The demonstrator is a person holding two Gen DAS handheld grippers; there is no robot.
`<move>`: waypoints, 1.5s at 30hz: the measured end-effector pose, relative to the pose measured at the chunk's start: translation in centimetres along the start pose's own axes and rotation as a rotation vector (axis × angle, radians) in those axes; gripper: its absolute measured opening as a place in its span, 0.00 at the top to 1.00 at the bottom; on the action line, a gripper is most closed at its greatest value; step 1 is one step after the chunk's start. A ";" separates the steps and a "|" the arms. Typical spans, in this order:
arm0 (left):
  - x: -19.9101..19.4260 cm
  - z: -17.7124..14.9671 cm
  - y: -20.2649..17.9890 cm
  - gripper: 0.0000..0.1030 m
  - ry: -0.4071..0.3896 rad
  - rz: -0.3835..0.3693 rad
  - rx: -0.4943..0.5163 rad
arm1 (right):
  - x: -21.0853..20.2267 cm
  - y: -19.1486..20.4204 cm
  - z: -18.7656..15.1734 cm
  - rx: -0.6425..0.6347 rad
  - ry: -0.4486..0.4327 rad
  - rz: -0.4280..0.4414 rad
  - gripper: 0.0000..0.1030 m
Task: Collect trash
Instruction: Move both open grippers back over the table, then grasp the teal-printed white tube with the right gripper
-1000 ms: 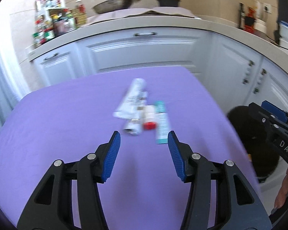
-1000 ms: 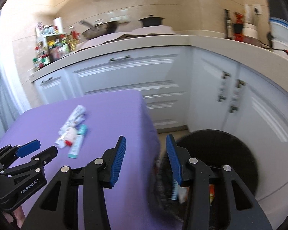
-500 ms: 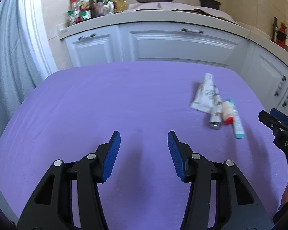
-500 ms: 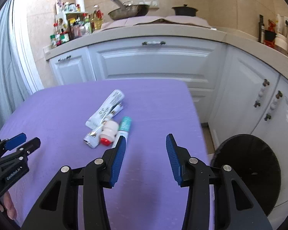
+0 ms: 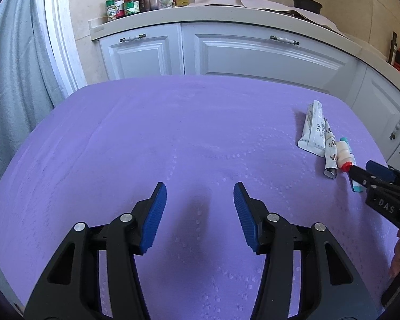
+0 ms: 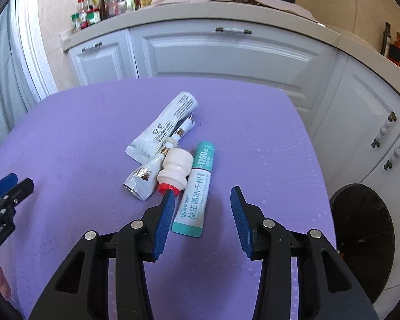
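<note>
Closer now than half a second ago, the right claw (image 6: 200,205) has come in over the litter, while the left claw (image 5: 200,208) has swung off toward the bare middle of the purple surface (image 5: 146,133).

What is left to collect lies in one small heap near the surface's right-hand edge: a teal-and-white sachet (image 6: 196,189), a little white bottle with a red cap (image 6: 174,172) touching its left side, a crumpled foil stick pack (image 6: 157,169) just beyond that, and a larger white tube (image 6: 164,126) lying farthest out. In the right wrist view the sachet sits just ahead of the right claw and partly between its blue pads (image 6: 162,213), a touch left of centre; the left pad's tip is up against the bottle's red cap. Both claws are spread wide and carry nothing.

The sachet's long axis runs almost straight away from the right claw, teal end nearest, leaning slightly right at the far end, so the fingers would close across its narrow width. The bottle points its cap back toward the claw. The tube and stick pack slant away up and to the right.

By my reckoning the right claw is plainly nearer; the left is well apart. A black bin (image 6: 365,237) waits on the floor off the surface's right side.
</note>
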State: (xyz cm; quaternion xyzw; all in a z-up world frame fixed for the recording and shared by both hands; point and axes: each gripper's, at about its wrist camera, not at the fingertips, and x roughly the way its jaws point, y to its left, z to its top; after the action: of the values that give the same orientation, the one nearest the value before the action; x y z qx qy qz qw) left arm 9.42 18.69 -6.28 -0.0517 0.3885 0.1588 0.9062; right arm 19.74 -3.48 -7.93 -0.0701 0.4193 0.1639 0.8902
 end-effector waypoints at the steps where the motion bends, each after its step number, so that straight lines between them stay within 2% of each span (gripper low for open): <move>1: 0.1 0.0 -0.1 0.47 -0.001 -0.002 -0.003 | 0.2 0.0 0.0 0.000 0.009 0.001 0.57; 4: 0.2 0.0 -0.2 0.47 0.002 -0.008 -0.004 | 0.7 0.0 0.0 -0.002 0.030 0.012 0.59; 6: 0.4 0.1 -0.3 0.47 0.004 -0.011 -0.004 | 0.8 -0.1 0.0 0.005 0.035 0.027 0.73; 9: 0.6 0.2 -0.9 0.47 0.007 -0.023 -0.002 | 0.9 -0.5 0.0 0.012 0.037 0.039 0.78; 19: 1.2 0.9 -4.1 0.47 0.009 -0.061 0.039 | 0.1 -2.9 0.0 0.044 0.005 0.019 0.80; 32: 1.9 2.7 -10.3 0.47 0.018 -0.172 0.102 | -1.9 -7.4 -0.3 0.100 -0.057 -0.017 0.80; 38: 3.1 3.0 -12.6 0.47 0.042 -0.184 0.135 | -2.5 -9.5 -0.7 0.132 -0.073 -0.023 0.80; 41: 3.6 2.9 -13.4 0.50 0.055 -0.181 0.153 | -2.5 -10.4 -1.0 0.144 -0.074 -0.026 0.80; 43: 4.0 2.9 -13.8 0.58 0.068 -0.184 0.159 | -2.4 -11.0 -1.1 0.154 -0.074 -0.029 0.80; 45: 4.3 2.9 -14.1 0.61 0.079 -0.185 0.165 | -2.4 -11.5 -1.2 0.163 -0.075 -0.029 0.80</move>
State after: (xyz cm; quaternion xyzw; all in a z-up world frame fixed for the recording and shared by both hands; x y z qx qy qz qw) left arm 18.88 7.03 -7.78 -0.0188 0.4292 0.0400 0.9021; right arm 21.45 -15.16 -7.01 0.0027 0.3967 0.1185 0.9102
